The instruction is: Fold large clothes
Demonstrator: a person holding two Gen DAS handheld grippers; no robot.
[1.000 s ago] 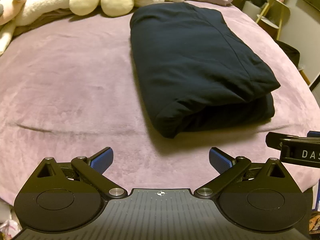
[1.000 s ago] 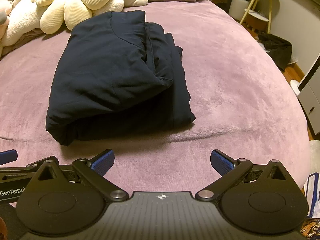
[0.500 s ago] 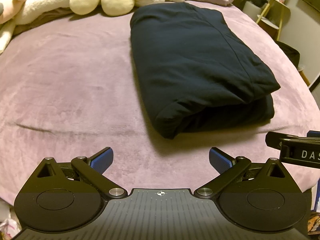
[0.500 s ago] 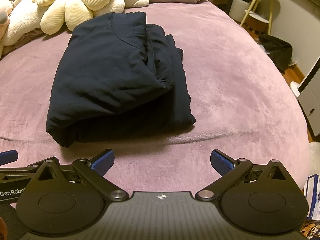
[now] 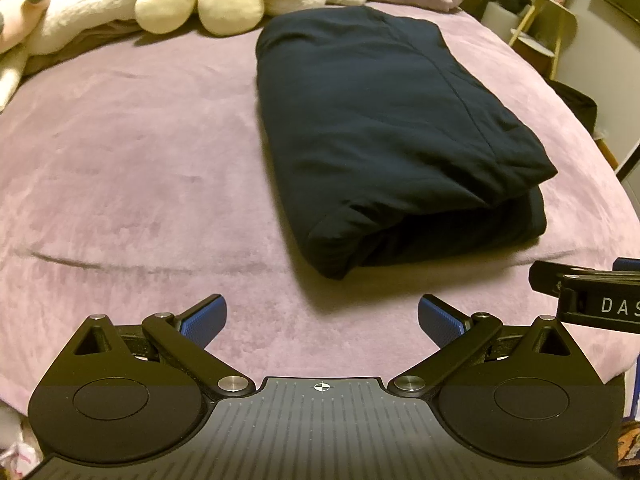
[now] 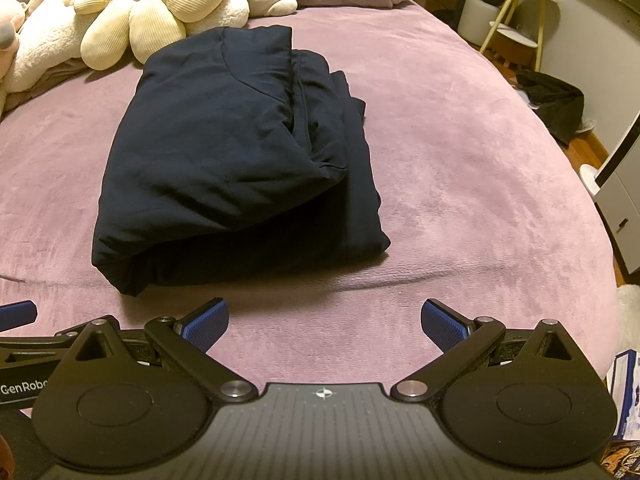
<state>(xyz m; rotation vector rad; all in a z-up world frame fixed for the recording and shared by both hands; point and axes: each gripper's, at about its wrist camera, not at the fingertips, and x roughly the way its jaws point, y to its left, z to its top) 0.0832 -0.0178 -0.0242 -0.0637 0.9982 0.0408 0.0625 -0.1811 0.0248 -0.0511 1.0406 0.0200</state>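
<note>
On the plush mauve bedspread [image 5: 120, 152] lies a thick navy folded garment [image 5: 384, 128]; left gripper [image 5: 320, 320] and right gripper [image 6: 324, 320] gape wide, empty.

The garment [image 6: 236, 160] is laid folded on the bed [image 6: 460, 184]. The right gripper [image 6: 324, 322] is held open, empty, near its front edge. Plush toys [image 6: 160, 12] are seen behind.
</note>
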